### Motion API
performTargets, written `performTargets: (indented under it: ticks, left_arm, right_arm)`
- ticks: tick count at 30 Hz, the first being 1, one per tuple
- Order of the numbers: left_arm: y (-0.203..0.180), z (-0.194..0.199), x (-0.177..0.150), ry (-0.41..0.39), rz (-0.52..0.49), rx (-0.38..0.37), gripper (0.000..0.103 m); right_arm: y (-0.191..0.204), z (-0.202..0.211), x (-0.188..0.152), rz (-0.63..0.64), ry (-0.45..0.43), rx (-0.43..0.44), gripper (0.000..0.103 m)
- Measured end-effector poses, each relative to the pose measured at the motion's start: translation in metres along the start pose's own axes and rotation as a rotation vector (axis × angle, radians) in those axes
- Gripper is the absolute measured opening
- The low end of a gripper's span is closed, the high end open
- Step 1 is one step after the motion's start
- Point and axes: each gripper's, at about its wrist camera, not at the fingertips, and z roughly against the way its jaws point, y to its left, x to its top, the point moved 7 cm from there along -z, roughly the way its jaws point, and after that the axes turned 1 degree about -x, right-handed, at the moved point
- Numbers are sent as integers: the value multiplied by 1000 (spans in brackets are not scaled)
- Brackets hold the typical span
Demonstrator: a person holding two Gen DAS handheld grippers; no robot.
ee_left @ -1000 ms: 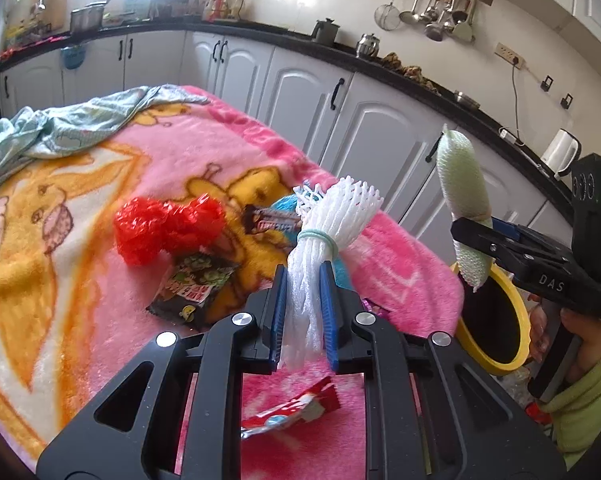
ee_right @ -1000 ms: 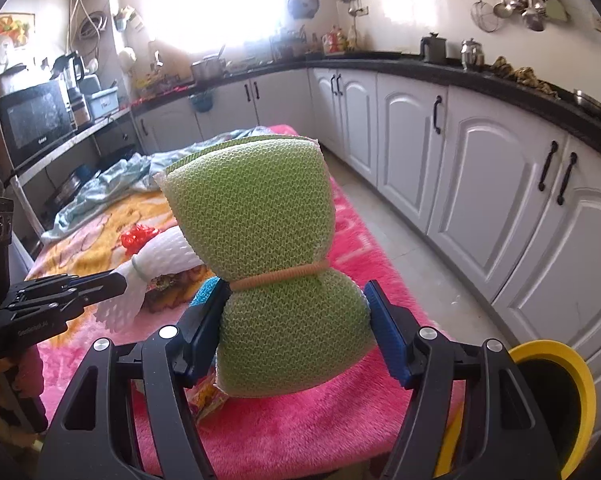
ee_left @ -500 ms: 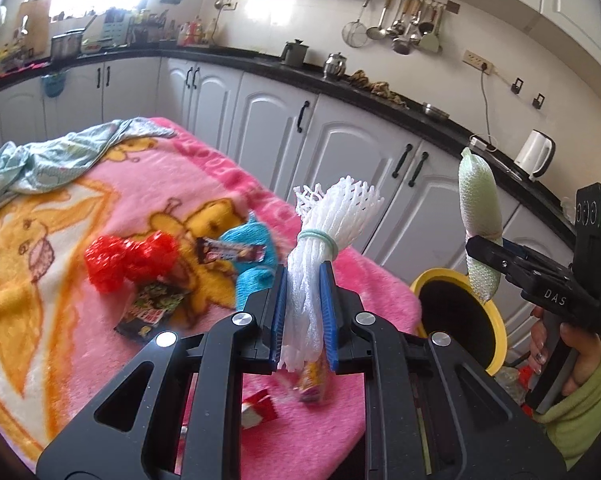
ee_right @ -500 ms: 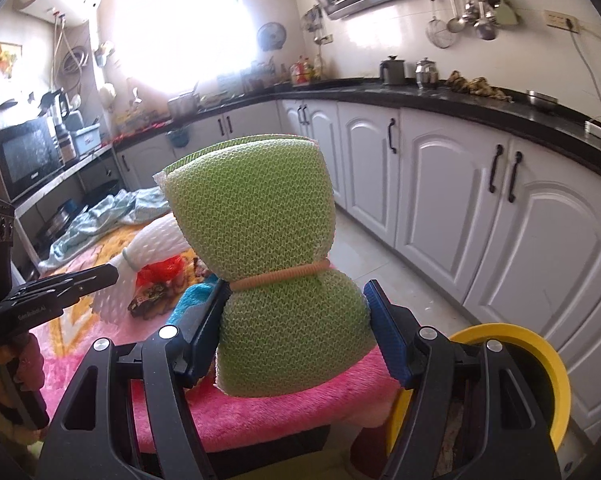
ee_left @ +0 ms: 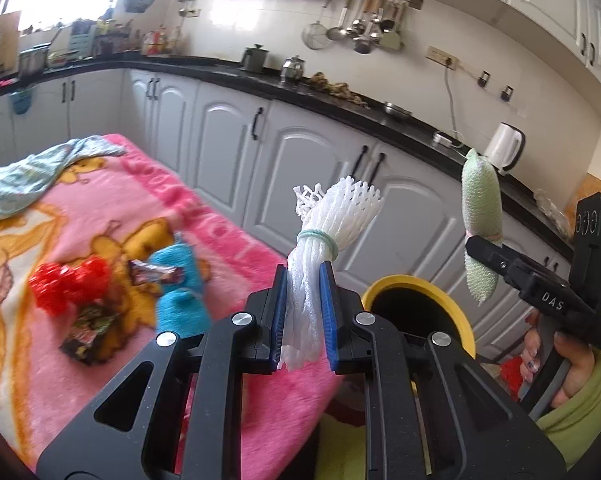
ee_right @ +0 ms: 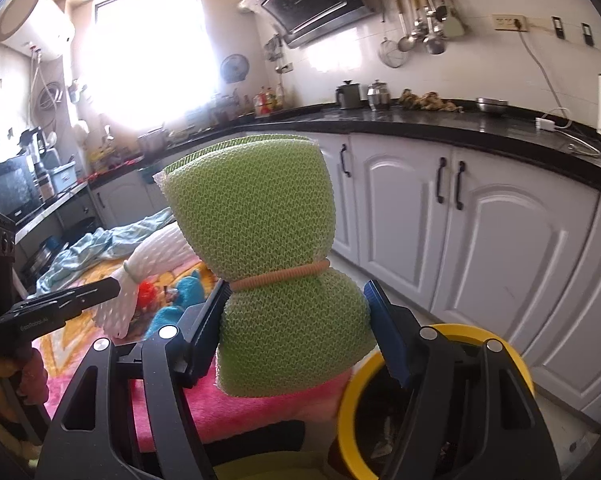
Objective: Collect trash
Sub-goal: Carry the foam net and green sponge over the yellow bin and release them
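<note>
Left wrist view first. The left gripper point(ee_left: 303, 316) is clamped tight on a white foam fruit net point(ee_left: 324, 240), which stands upright between the blue pads point(ee_left: 278, 316) at centre frame, bunched by a pale green elastic band point(ee_left: 318, 237) just above the fingertips. Behind and right of it, a yellow-rimmed trash bin point(ee_left: 440, 300) is seen, its dark mouth open. At the right edge, the right gripper point(ee_left: 482, 250) is held by a hand point(ee_left: 560, 368) in a green sleeve point(ee_left: 580, 420), and a green foam net point(ee_left: 480, 204) is pinched in it, hanging above and right of the bin's rim. At left, a pink cartoon blanket point(ee_left: 220, 240) is spread, and on it are left a red plastic bag point(ee_left: 66, 284), a blue foam net point(ee_left: 178, 292), a candy wrapper point(ee_left: 154, 274) lying on that blue net, and a dark snack packet point(ee_left: 88, 328); motion blur makes the print unreadable. A crumpled light-blue cloth point(ee_left: 28, 176) is seen at upper left.

Now the right wrist view. The right gripper point(ee_right: 296, 324) is closed on the green foam net point(ee_right: 260, 216), gripped on its lower half below a tan rubber band point(ee_right: 284, 276). The bin point(ee_right: 350, 400) is found at lower right, partly hidden by the finger. At left, the left gripper point(ee_right: 112, 286) is shown with the white net point(ee_right: 152, 264) squeezed in it, over the blanket point(ee_right: 260, 404).
</note>
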Motion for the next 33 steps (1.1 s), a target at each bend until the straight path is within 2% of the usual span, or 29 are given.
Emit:
performTargets:
  ticks: [11,19,25,33]
  left_arm:
    - [-72,-26,13,-7,-97,-89,11]
    - [-122,-60,5,34,-160,-158,11]
    - [-148,-84,-8,67,-192,-188,11]
    - [-168,-118,-30,126,-222,-204,11]
  right_arm:
    - [-50,34,0,-78,-71,-82,65]
    - [-96,58,-6,-132,-114,-177,66]
    - [-129,66,-17,-172,-112,-250,66]
    - [-154,53,-41,-221,-64,-290,67]
